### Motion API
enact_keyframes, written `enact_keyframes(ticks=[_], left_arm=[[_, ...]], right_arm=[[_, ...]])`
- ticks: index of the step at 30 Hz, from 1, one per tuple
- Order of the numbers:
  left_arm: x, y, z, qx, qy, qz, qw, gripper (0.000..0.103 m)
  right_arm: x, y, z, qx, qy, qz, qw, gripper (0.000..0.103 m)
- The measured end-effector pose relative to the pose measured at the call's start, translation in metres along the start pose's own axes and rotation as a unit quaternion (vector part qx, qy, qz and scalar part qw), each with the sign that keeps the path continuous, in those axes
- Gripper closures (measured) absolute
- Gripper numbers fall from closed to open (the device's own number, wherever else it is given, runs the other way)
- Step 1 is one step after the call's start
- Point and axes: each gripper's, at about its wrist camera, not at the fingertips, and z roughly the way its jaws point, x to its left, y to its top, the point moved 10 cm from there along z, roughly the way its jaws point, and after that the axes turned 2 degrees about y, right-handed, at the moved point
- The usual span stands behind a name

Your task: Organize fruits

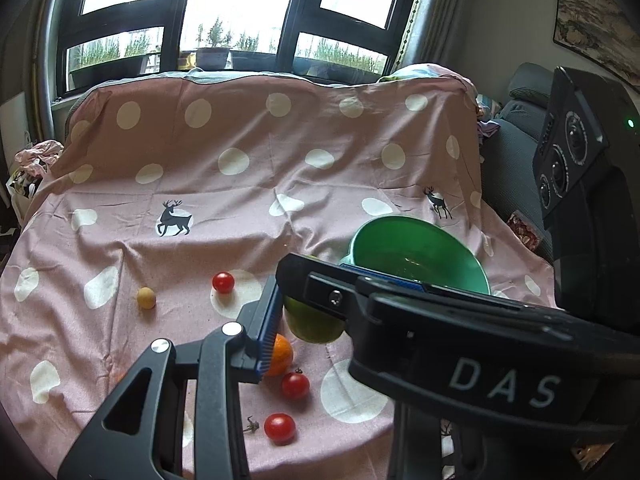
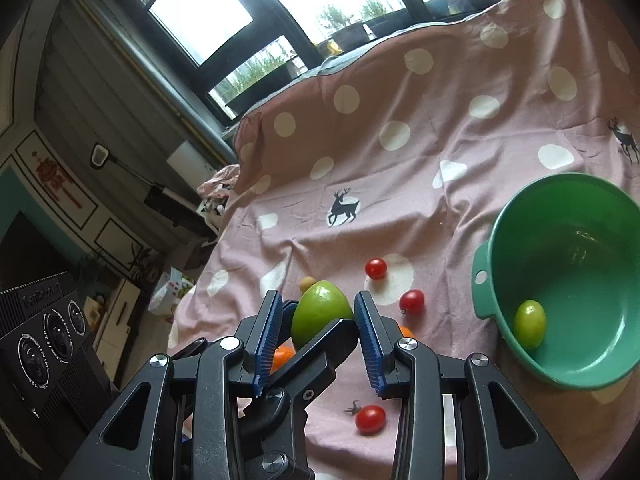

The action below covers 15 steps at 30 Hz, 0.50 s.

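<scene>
A large green fruit (image 2: 320, 304) is up off the pink cloth, pinched between the blue pads of my right gripper (image 2: 316, 300). My left gripper (image 1: 316, 304) crosses under it: its left pad (image 1: 268, 328) presses the green fruit (image 1: 316, 324), while its other finger hides behind the right gripper's finger (image 1: 400, 308). A green bowl (image 2: 484, 272) to the right holds one small green fruit (image 2: 530, 324). On the cloth lie three cherry tomatoes (image 1: 223, 282) (image 1: 295, 385) (image 1: 280, 428), an orange (image 1: 280, 354) and a small yellow fruit (image 1: 146, 297).
The pink spotted cloth (image 1: 240, 140) rises over a backrest toward the window (image 1: 240, 4). A grey seat (image 1: 516, 128) with clutter stands beyond the cloth's right edge. The green bowl (image 1: 400, 248) sits just behind the crossed fingers.
</scene>
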Motion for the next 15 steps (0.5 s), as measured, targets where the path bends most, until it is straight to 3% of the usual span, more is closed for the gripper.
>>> enact_keyframes(ticks=[10, 15], left_arm=[[-0.044, 0.012, 0.021, 0.004, -0.033, 0.026, 0.9991, 0.076], [-0.049, 0.005, 0.034, 0.029, -0.044, 0.020, 0.9984, 0.075]], right_arm=[[-0.034, 0.017, -0.026, -0.033, -0.011, 0.032, 0.999, 0.063], [-0.054, 0.016, -0.027, -0.018, 0.013, 0.062, 0.998, 0.063]])
